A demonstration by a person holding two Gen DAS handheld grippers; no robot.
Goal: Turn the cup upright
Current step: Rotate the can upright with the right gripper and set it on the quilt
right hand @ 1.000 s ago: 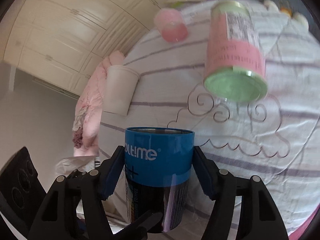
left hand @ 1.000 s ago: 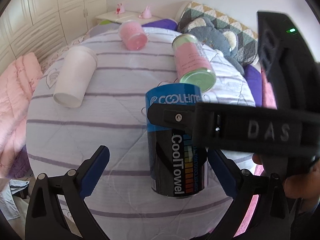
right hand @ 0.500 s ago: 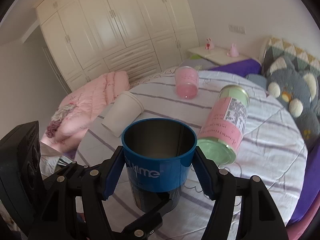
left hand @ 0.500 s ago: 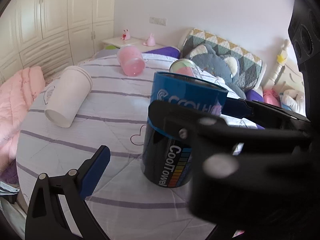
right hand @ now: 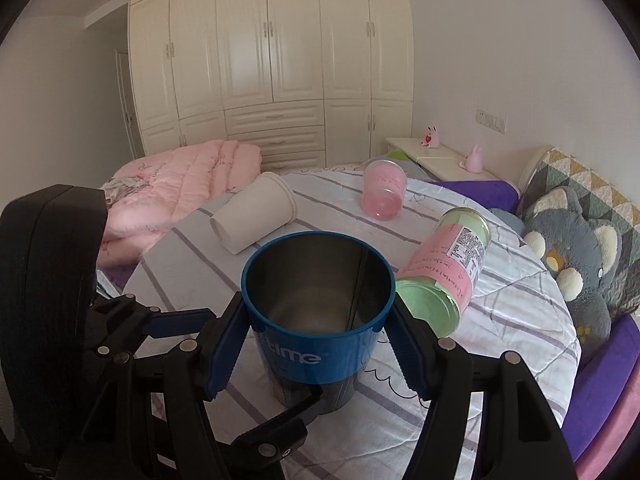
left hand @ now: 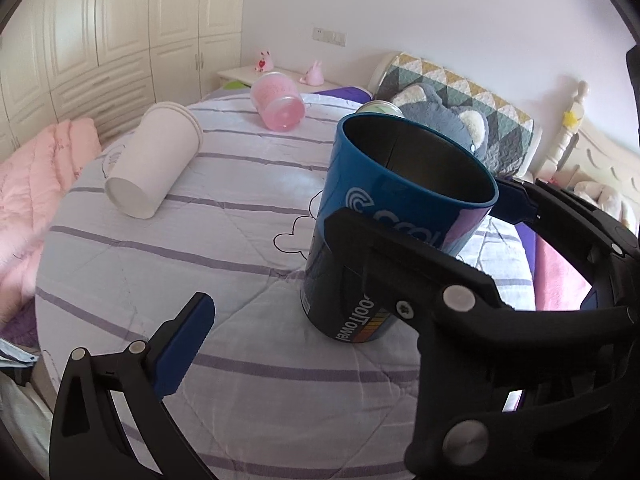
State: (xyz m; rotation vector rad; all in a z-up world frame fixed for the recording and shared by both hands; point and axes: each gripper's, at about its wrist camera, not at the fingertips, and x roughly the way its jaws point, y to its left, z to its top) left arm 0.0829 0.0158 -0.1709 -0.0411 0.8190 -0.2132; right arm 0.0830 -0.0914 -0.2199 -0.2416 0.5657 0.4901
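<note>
Right tool (right hand: 316, 344) grips the blue cup (right hand: 316, 312) upright on the striped bed (right hand: 500, 292) facing cream wardrobes (right hand: 272, 60); left tool (left hand: 320, 320) open

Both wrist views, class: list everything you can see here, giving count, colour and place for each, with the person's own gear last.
Blue cup: 1, blue with dark lower half, upright near the front of the bed, mouth up.
White cup: 1, white, lying on its side, left of the blue cup.
Pink cup: 1, translucent pink, on its side, far side of the bed.
Can: 1, pink label with green ends, on its side, right of the blue cup.
Bed cover: 1, white with purple stripes.
Plush toy: 1, grey, right edge.
Pink quilt: 1, left.
Wardrobe: 1, cream, back wall.
Right gripper: 1, black and blue, shut on the blue cup.
Left gripper: 1, open.
</note>
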